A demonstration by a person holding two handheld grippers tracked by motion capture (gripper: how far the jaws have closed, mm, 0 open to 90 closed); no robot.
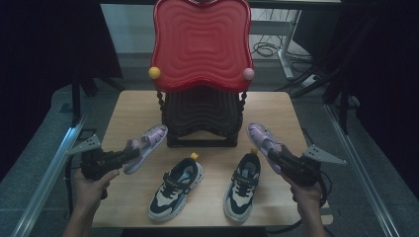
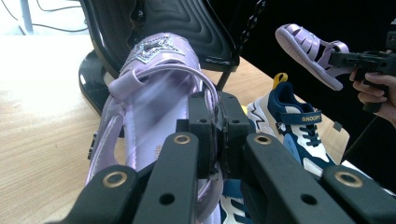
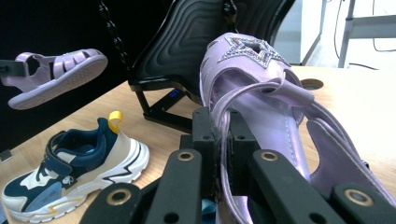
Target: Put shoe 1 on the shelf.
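At about eight o'clock on the table (image 1: 128, 106), the left gripper (image 1: 129, 154) clamps the left purple sandal (image 1: 146, 146) by its side, lifted above two sneakers. At four o'clock, the right gripper (image 1: 277, 157) pinches the right purple sandal (image 1: 262, 139), also held aloft

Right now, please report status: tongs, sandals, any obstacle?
Left tongs shut on left sandal. Right tongs shut on right sandal. Both sandals off table. Two sneakers below, untouched.
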